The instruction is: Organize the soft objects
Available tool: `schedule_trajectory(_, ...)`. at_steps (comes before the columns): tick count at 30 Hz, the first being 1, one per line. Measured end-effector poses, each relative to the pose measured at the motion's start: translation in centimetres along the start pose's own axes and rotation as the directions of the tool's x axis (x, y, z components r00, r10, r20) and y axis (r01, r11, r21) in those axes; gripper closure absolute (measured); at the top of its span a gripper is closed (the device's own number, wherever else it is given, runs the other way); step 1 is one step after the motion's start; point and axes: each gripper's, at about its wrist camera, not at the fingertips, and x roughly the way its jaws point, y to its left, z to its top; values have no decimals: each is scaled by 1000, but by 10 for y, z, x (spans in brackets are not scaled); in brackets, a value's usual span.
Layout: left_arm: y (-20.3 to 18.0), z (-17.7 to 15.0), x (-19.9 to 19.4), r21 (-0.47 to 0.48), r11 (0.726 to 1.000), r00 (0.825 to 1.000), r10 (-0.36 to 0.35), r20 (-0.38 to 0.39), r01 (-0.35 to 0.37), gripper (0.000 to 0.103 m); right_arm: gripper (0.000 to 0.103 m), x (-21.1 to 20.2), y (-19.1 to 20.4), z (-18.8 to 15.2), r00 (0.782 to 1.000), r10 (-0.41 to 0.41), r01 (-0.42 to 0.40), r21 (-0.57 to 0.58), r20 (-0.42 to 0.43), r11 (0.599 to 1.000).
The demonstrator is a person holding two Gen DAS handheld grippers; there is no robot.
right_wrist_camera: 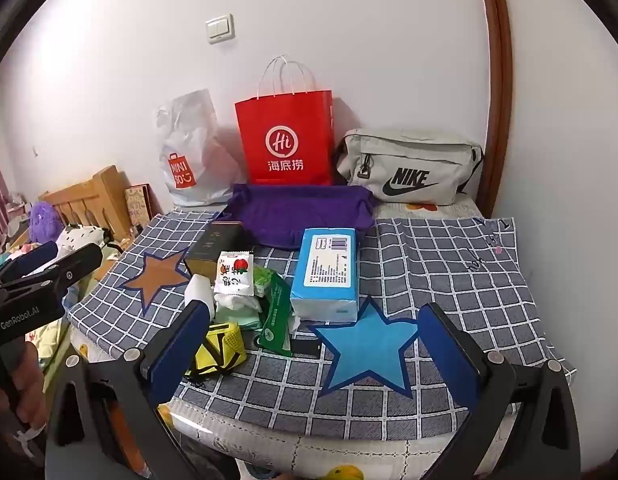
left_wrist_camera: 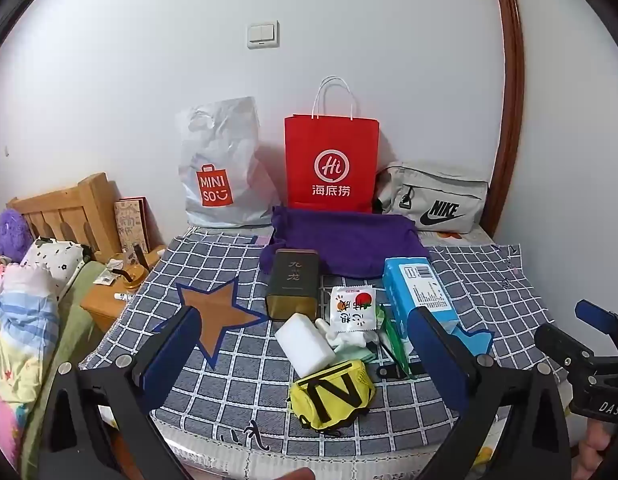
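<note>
A checked grey cloth (left_wrist_camera: 237,364) covered the surface, where the left gripper (left_wrist_camera: 305,344) hung with its blue-padded jaws spread wide and empty above a cluster of small items. Between the jaws lay a yellow mesh pouch (left_wrist_camera: 333,394), a white block (left_wrist_camera: 305,344) and a white snack packet (left_wrist_camera: 353,308). A dark tin (left_wrist_camera: 293,284) stood just behind them, beside a blue tissue pack (left_wrist_camera: 417,292). A purple cloth (left_wrist_camera: 345,240) lay farther back, in front of a red paper bag (left_wrist_camera: 331,164), a white Miniso bag (left_wrist_camera: 221,168) and a grey Nike pouch (left_wrist_camera: 437,196) against the wall. The right gripper (left_wrist_camera: 589,332) showed at the frame's right edge.
</note>
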Motion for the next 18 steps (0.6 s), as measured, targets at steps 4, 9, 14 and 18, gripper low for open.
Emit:
schedule_trajectory(4, -2, 0, 0, 10, 1000, 1000, 6, -4, -5, 0, 1, 0, 1, 0, 1000, -4, 4, -3, -2, 1000)
schedule_trajectory(9, -2, -4, -1, 0, 1000, 1000, -5, -2, 5, 0, 1, -2, 2, 1, 1000, -15, 15, -3, 2, 1000)
schedule_trajectory(14, 0, 1, 1, -2, 1000, 1000, 3, -2, -3, 0, 1, -2, 5, 0, 1000, -9, 9, -7, 1, 1000)
schedule_trajectory(18, 1, -1, 1, -3, 1000, 1000, 4, 1, -4, 0, 1, -3, 4, 1, 1000, -6, 6, -9, 3, 1000)
